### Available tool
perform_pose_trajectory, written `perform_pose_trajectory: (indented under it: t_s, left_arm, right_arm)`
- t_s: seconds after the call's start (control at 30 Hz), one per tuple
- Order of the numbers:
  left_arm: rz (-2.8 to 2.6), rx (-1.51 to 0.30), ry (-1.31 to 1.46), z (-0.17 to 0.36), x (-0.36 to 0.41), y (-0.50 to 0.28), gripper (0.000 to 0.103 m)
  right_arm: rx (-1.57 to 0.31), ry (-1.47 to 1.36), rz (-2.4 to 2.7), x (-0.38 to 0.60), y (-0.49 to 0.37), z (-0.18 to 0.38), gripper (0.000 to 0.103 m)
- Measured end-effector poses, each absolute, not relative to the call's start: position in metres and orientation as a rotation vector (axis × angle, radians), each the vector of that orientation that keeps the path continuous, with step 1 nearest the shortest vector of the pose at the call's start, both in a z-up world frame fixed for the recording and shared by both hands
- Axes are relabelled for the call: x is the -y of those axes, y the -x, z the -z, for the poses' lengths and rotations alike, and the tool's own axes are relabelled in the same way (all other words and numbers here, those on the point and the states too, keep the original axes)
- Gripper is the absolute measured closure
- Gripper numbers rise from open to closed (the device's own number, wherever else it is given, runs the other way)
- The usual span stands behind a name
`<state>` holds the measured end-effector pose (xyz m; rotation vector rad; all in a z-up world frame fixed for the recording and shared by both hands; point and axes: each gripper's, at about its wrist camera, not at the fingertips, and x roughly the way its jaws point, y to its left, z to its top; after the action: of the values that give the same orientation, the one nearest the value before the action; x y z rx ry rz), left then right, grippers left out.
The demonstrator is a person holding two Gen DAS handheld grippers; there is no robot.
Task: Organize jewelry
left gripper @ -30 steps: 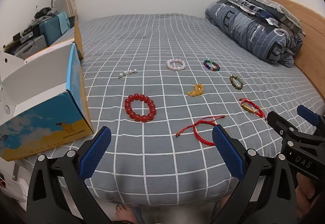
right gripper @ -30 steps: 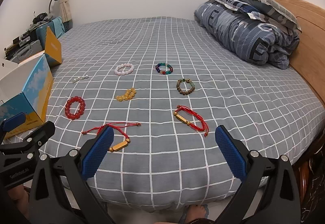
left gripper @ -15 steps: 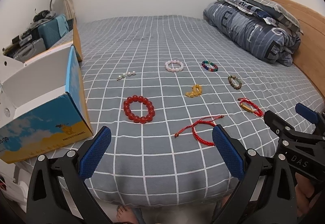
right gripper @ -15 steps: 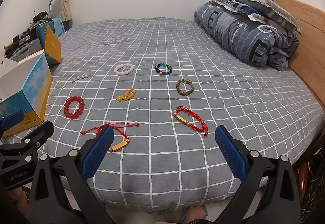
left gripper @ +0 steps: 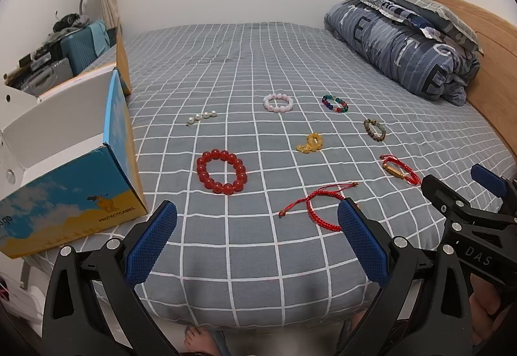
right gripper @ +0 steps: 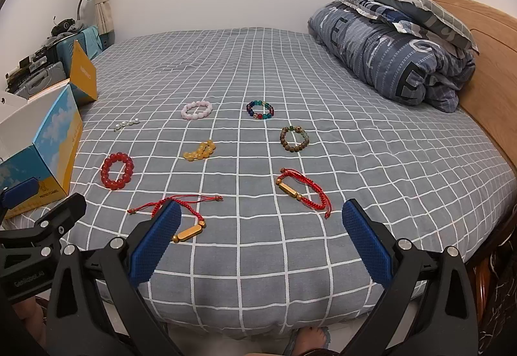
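Several bracelets lie spread on the grey checked bed. A red bead bracelet is nearest the open blue-and-yellow box at the left. Beyond it lie pearls, a pink bead bracelet, a multicoloured one, a brown one and an amber one. Two red cord bracelets with gold bars lie near the front edge. My left gripper and right gripper both hover open over the front edge, holding nothing.
A rolled blue quilt and pillows sit against the wooden headboard at the right. Suitcases and clutter stand left of the bed behind the box. A person's foot shows below the bed edge.
Both grippers have drifted slightly; the view of the bed has shifted a little. Both stay open and no bracelet has moved.
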<state>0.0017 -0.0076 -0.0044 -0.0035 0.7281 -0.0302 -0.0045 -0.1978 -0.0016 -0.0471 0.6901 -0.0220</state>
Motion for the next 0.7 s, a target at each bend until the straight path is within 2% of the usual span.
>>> perform_pose_trajectory:
  t_s: [0.7]
  left_arm:
    - [0.022,-0.723,-0.003,0.0028,0.008,0.0007,0.006]
  right_arm:
    - [-0.682,0.057,0.032,0.1982,0.0046,0.0024,0.007]
